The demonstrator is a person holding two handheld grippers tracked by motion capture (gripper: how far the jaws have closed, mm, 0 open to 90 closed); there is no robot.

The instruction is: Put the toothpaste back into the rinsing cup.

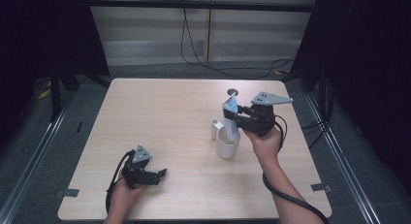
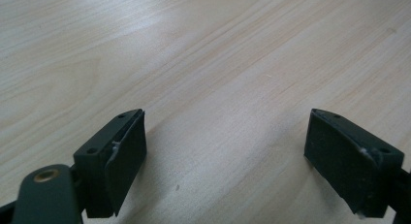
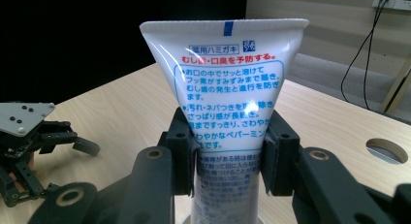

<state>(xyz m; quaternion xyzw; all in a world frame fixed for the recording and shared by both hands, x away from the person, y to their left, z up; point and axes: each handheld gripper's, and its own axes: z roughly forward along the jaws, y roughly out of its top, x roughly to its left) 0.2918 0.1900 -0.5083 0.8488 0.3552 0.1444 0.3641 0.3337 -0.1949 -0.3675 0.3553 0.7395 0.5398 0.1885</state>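
A: The right gripper [image 3: 228,158] clamps the toothpaste tube [image 3: 228,95] upright, its lower end inside the white cup [image 1: 227,145].

B: Risk?

A: Squeezed soft, it could slip or tip the cup. The left gripper [image 2: 225,161], well left of the cup, gapes empty.

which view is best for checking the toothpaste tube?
Right gripper view: the toothpaste tube stands upright and close, its printed back readable, clamped between the right tool. High view shows it small and far, lower end in the white cup. Left gripper view looks at bare table.
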